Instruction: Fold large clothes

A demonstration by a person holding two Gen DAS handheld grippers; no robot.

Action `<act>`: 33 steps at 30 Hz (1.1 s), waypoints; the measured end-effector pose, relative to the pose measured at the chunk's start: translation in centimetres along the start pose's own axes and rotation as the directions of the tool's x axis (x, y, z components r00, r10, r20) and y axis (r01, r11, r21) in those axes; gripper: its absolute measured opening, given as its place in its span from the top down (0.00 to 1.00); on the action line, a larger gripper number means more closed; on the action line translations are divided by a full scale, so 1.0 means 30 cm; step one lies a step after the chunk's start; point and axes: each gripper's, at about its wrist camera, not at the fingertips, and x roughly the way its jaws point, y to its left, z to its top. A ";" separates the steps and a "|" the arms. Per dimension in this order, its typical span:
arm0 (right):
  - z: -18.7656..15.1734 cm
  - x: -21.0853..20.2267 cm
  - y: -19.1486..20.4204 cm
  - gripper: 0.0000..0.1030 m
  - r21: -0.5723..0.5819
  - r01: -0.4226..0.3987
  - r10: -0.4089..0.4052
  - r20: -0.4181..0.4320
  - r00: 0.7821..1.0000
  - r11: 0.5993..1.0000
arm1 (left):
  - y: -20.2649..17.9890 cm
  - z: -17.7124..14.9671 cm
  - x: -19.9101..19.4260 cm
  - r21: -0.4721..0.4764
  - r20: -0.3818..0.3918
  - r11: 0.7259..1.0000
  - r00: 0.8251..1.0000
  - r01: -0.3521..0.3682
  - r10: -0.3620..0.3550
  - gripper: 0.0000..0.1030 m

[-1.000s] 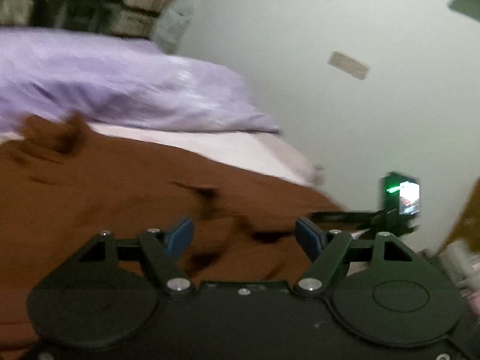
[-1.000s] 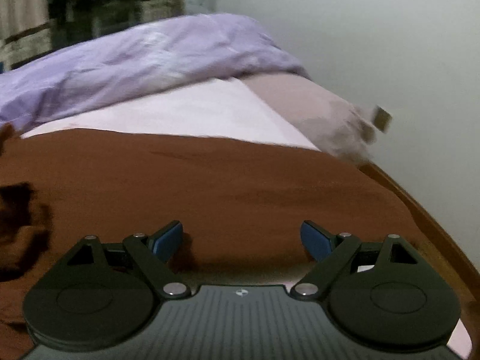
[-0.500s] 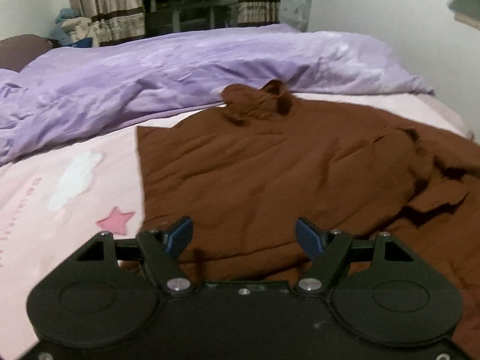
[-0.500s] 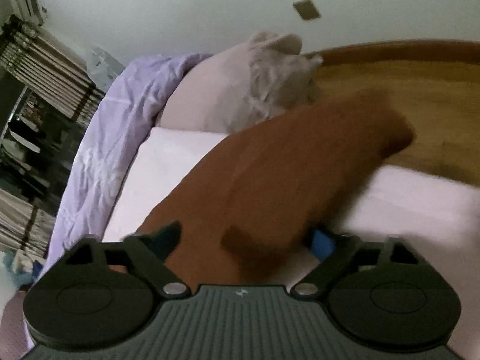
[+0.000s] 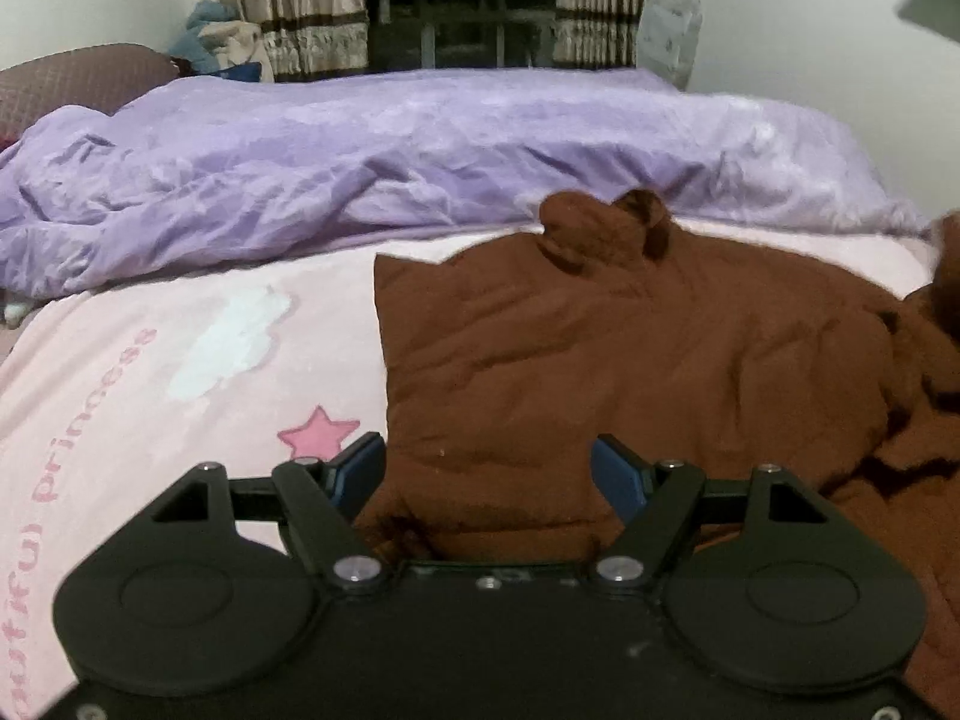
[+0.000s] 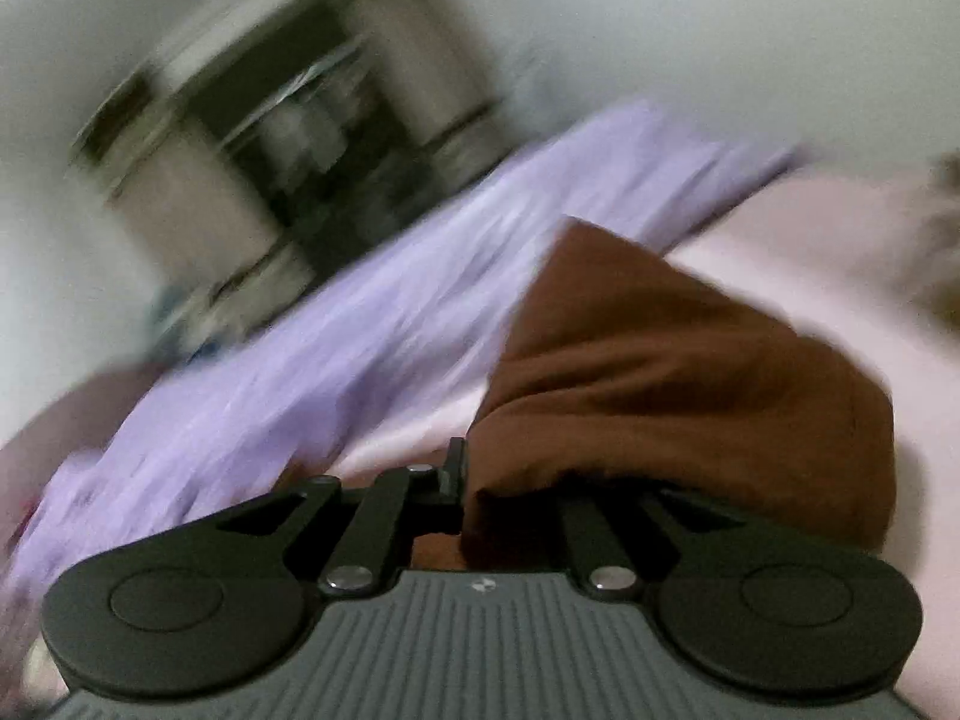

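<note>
A large brown garment (image 5: 630, 354) lies spread on the pink bed sheet (image 5: 150, 396), its hood bunched at the far edge. My left gripper (image 5: 489, 474) hovers open over the garment's near left corner. Cloth lies between its blue pads (image 5: 360, 471), but they do not press on it. In the blurred right wrist view my right gripper (image 6: 465, 477) is shut on a fold of the brown garment (image 6: 672, 378). That fold rises off the sheet and drapes over the right finger, hiding it.
A rumpled purple duvet (image 5: 372, 168) lies across the far side of the bed. Curtains (image 5: 288, 6) and a dark window stand behind it, with a white wall on the right. The sheet bears a pink star (image 5: 318, 429) and lettering.
The left gripper swung left from the wall side to the garment's left edge and stayed open. The right gripper went from open over flat cloth to shut on a fold, swinging and lifting it.
</note>
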 end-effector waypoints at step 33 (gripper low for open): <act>0.036 -0.033 -0.197 0.86 0.289 0.170 -0.207 0.101 0.973 0.942 | 0.002 -0.021 -0.038 0.093 0.043 0.996 0.999 -0.006 0.002 0.26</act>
